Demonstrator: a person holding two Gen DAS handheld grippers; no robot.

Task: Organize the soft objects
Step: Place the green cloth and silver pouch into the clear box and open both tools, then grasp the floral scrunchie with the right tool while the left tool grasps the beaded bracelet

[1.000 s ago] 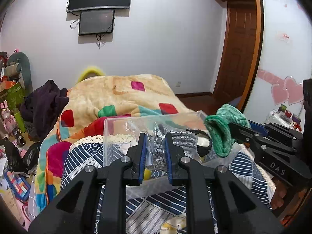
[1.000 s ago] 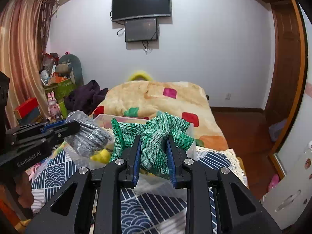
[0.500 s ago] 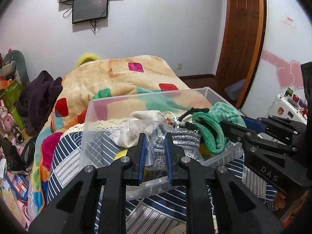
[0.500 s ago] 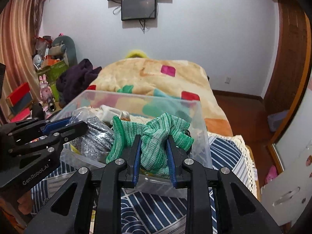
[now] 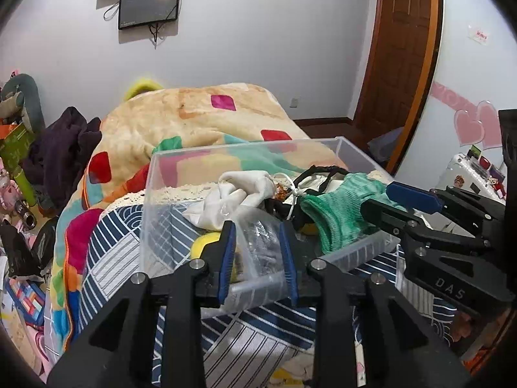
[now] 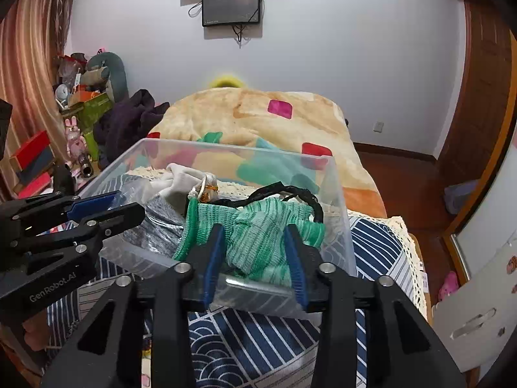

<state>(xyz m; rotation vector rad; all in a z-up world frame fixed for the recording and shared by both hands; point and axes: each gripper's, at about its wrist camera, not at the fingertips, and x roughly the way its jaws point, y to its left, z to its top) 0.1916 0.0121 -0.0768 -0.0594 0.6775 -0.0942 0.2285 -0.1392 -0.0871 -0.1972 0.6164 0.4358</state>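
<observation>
A clear plastic bin (image 5: 161,194) (image 6: 339,194) stands on the blue-and-white patterned bed cover. Inside lie a white cloth (image 5: 239,194), black straps (image 6: 290,194) and a yellow item (image 5: 203,245). My left gripper (image 5: 257,252) is open at the bin's near edge, with a bagged grey glittery item (image 5: 261,249) (image 6: 161,223) lying loose between its jaws. My right gripper (image 6: 255,255) is open over the bin's near right side. The green knit item (image 6: 258,229) (image 5: 339,210) rests between its jaws, draped over the bin's rim.
A beige blanket with coloured patches (image 5: 200,116) covers the bed beyond the bin. A dark purple garment (image 5: 61,152) and toys sit at the left. A wooden door (image 5: 397,48) is at the right; screens (image 6: 231,3) hang on the far wall.
Both grippers lowered toward the bin and opened. The grey bagged item and the green knit item are no longer pinched and now sit in the bin.
</observation>
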